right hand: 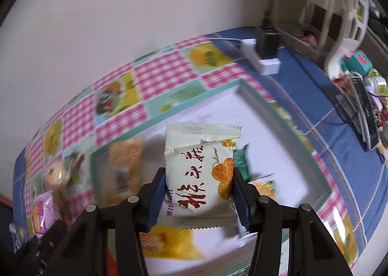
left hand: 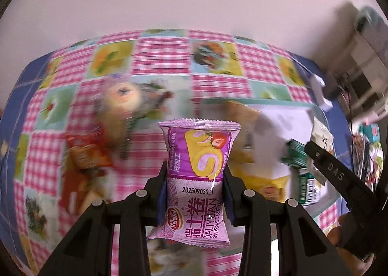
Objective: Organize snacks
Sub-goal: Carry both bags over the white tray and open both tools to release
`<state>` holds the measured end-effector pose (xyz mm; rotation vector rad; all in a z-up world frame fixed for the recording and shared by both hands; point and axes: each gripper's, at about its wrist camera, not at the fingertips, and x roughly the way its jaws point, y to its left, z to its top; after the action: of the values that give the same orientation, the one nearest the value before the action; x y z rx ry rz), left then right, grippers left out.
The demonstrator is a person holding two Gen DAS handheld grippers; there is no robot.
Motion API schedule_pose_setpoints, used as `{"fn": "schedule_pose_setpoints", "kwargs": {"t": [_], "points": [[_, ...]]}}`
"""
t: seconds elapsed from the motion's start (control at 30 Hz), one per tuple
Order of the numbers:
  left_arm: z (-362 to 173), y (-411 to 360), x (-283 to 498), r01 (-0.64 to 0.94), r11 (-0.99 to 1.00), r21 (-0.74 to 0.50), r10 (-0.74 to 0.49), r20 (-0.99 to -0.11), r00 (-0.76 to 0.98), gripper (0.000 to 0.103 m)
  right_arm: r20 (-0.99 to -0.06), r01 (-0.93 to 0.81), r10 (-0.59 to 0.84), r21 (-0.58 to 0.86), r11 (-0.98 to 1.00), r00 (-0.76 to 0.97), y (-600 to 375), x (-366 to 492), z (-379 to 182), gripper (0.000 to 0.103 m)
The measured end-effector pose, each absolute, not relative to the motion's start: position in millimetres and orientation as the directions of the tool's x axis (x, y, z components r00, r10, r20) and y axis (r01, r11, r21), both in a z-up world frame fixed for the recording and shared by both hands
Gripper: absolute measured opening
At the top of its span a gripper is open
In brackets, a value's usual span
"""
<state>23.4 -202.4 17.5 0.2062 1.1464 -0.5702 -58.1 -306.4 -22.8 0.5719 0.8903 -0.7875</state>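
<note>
My left gripper (left hand: 195, 179) is shut on a purple Swiss roll packet (left hand: 197, 179), held upright above the checked tablecloth. My right gripper (right hand: 198, 183) is shut on a cream-white cookie packet (right hand: 201, 169) with red writing, hanging over a white tray (right hand: 278, 154) with a green rim. The same purple packet (right hand: 44, 213) shows at the lower left of the right wrist view. In the left wrist view the other gripper's black finger (left hand: 339, 174) reaches in from the right, beside the cream packet (left hand: 321, 135). Blurred yellow and orange packets (right hand: 123, 162) lie in the tray.
Red and orange snack packets (left hand: 84, 154) lie blurred on the pink checked cloth (left hand: 165, 50) left of the purple packet. A green packet (left hand: 298, 154) lies in the tray. A white power strip with a black plug (right hand: 266, 57) sits at the table's far edge. A cluttered shelf (right hand: 363, 96) stands right.
</note>
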Motion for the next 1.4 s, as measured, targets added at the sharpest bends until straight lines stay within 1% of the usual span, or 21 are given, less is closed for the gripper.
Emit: {"fn": "schedule_pose_setpoints", "kwargs": {"t": [0.17,0.27,0.43,0.67,1.0,1.07,1.1,1.13,1.2,1.4], "points": [[14.9,-249.6,12.9,0.584,0.799,-0.144,-0.349,-0.902,0.254,0.040,-0.843,0.828,-0.385,0.118,0.548,0.375,-333.0,-69.9,-25.2,0.055],[14.1,-276.4,8.1,0.614,0.779,-0.128,-0.351,-0.901,0.257,0.040,-0.843,0.840,-0.393,0.119,0.529,0.367,-345.3,-74.1,-28.4,0.055],[5.6,-307.0,10.9,0.630,0.766,-0.122,-0.351,-0.902,0.252,0.040,-0.848,0.857,-0.389,0.134,0.497,0.359,-363.2,-80.5,-36.8,0.055],[-6.4,-331.6,15.0,0.636,0.762,-0.119,-0.342,-0.909,0.240,0.040,-0.854,0.873,-0.383,0.151,0.463,0.351,-378.8,-86.6,-44.7,0.055],[-7.1,-340.0,18.8,0.628,0.768,-0.127,-0.349,-0.905,0.243,0.041,-0.856,0.870,-0.376,0.155,0.468,0.355,-380.0,-85.6,-46.5,0.055],[-6.7,-339.1,19.3,0.624,0.770,-0.129,-0.349,-0.905,0.243,0.042,-0.856,0.868,-0.375,0.153,0.471,0.355,-379.3,-85.1,-45.8,0.055],[-6.2,-337.9,19.6,0.622,0.772,-0.130,-0.349,-0.905,0.244,0.045,-0.858,0.867,-0.372,0.153,0.474,0.355,-379.8,-84.5,-45.7,0.055],[-4.9,-336.0,20.5,0.617,0.776,-0.132,-0.350,-0.903,0.248,0.051,-0.859,0.865,-0.369,0.154,0.478,0.356,-379.9,-83.8,-45.6,0.056],[-1.8,-332.9,21.9,0.609,0.780,-0.140,-0.358,-0.899,0.252,0.055,-0.860,0.861,-0.366,0.150,0.486,0.356,-379.0,-82.4,-45.2,0.056],[8.7,-322.5,25.0,0.597,0.790,-0.138,-0.365,-0.889,0.278,0.056,-0.864,0.858,-0.361,0.144,0.492,0.352,-377.3,-80.2,-45.2,0.056]]}}
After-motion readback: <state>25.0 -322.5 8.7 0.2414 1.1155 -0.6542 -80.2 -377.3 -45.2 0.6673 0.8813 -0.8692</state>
